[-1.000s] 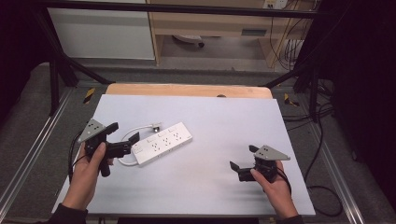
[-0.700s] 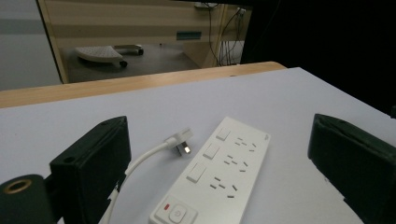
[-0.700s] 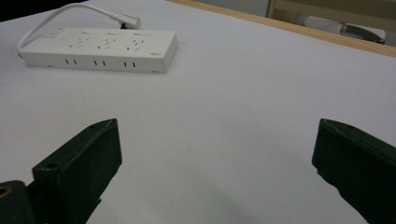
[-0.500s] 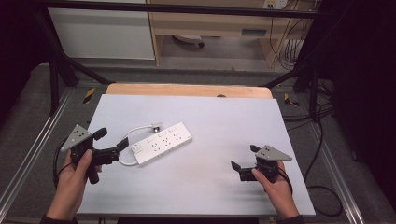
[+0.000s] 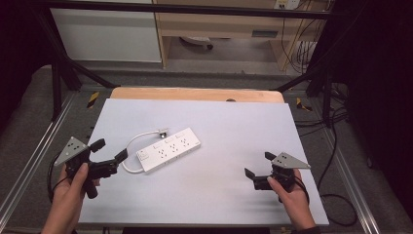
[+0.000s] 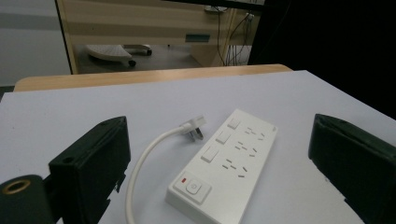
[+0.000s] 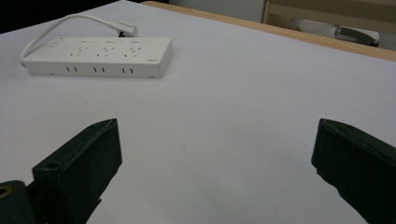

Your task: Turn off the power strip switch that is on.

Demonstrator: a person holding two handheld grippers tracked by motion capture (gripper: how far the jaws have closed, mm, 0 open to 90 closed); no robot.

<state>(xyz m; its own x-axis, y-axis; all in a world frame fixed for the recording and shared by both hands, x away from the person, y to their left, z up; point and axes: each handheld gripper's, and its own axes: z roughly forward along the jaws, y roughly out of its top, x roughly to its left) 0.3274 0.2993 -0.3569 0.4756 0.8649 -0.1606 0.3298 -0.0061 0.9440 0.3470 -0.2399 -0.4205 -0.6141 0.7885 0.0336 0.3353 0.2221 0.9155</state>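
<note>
Just ahead of the left gripper's (image 5: 109, 152) parted fingers (image 6: 93, 161) lies the power strip (image 5: 169, 150).

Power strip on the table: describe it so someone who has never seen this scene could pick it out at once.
On the pale table top, look at the left half, just ahead of the open left gripper. The power strip is a long white block lying flat and slanted, with rows of sockets and switches. A short white cord curves from its near end to a plug; it is the one white boxy thing between the two black grippers.
</note>
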